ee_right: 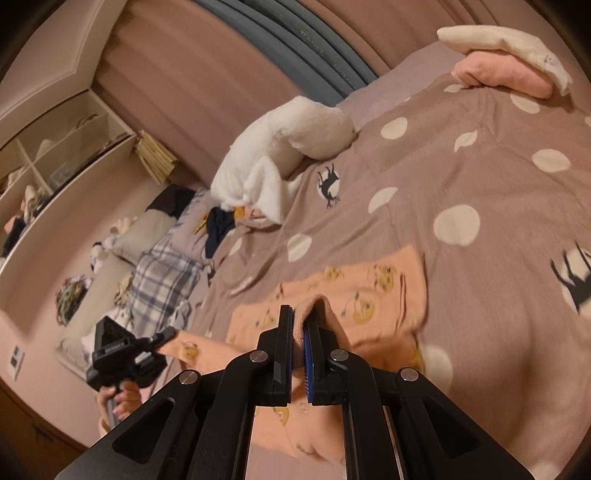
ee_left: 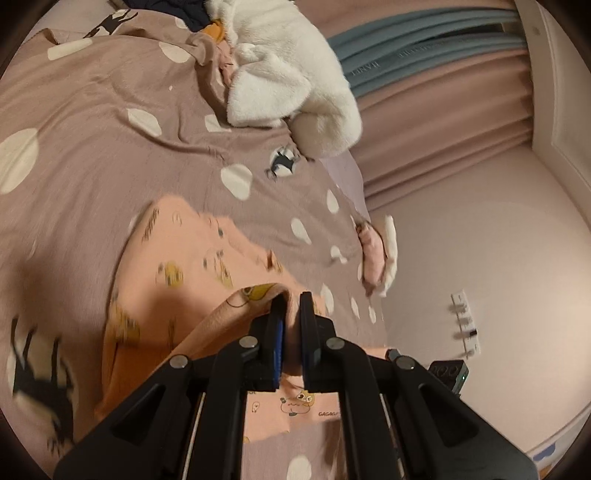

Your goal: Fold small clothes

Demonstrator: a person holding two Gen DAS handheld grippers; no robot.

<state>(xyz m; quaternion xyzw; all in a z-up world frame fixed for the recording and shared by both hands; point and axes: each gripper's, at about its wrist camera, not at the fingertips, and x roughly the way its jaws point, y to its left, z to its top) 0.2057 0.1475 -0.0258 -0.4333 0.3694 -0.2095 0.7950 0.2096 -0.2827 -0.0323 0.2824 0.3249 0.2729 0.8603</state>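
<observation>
A small peach garment (ee_left: 192,266) with yellow cartoon prints lies partly on the mauve spotted bedspread (ee_left: 92,122). My left gripper (ee_left: 291,299) is shut on a fold of its edge, and the cloth drapes over the left finger. In the right wrist view the same peach garment (ee_right: 369,291) stretches across the bed, with my right gripper (ee_right: 299,312) shut on another bunched edge of it. The left gripper (ee_right: 122,350) also shows there at the lower left, held by a hand (ee_right: 125,400), with the cloth running to it.
A white fluffy garment (ee_left: 288,62) and dark clothes (ee_left: 184,11) are heaped at the bed's far side. Folded pink and cream pieces (ee_left: 376,258) sit by the bed edge (ee_right: 509,70). Pink curtains (ee_left: 443,122), a wall socket (ee_left: 465,325), shelves (ee_right: 62,147) and a plaid pillow (ee_right: 162,280) surround the bed.
</observation>
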